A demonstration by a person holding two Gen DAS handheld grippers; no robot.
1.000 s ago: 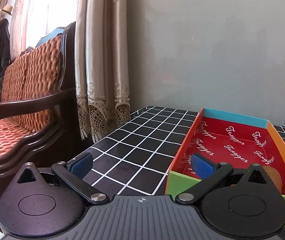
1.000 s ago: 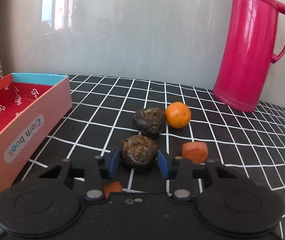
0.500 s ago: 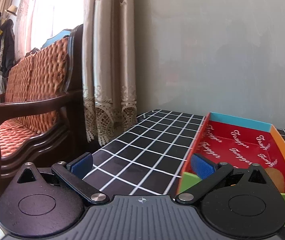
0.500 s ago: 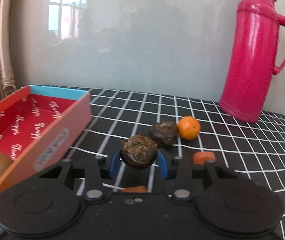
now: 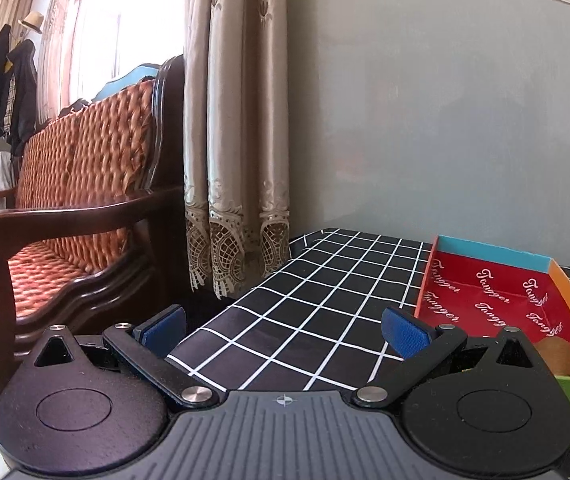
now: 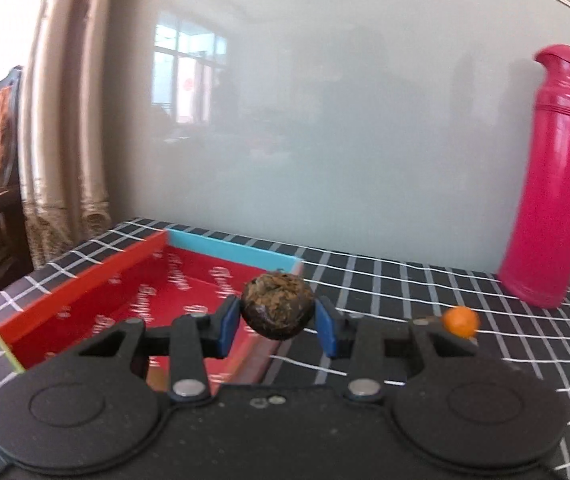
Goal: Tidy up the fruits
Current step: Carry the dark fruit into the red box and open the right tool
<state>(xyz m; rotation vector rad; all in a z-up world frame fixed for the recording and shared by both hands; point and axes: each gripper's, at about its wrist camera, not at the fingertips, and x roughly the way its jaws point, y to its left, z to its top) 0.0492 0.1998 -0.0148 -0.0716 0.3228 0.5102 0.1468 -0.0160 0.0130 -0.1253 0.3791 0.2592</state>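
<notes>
The right gripper (image 6: 278, 322) is pinching a dark brown, rough-skinned fruit (image 6: 277, 305) between its blue pads, holding it in the air over the near right wall of the red box (image 6: 85, 300); the box is sitting on the black checked tablecloth (image 6: 385, 280); a small orange (image 6: 461, 321) is lying on the cloth to the right; a pink thermos (image 6: 553, 184) is standing upright by the wall; the left gripper (image 5: 285, 326) is hovering with jaws spread wide and nothing between them, left of the box (image 5: 497, 280); a kiwi (image 5: 557, 356) is lying in the box's near corner; a wooden sofa (image 5: 65, 208) and a curtain (image 5: 237, 120) are showing at left.
</notes>
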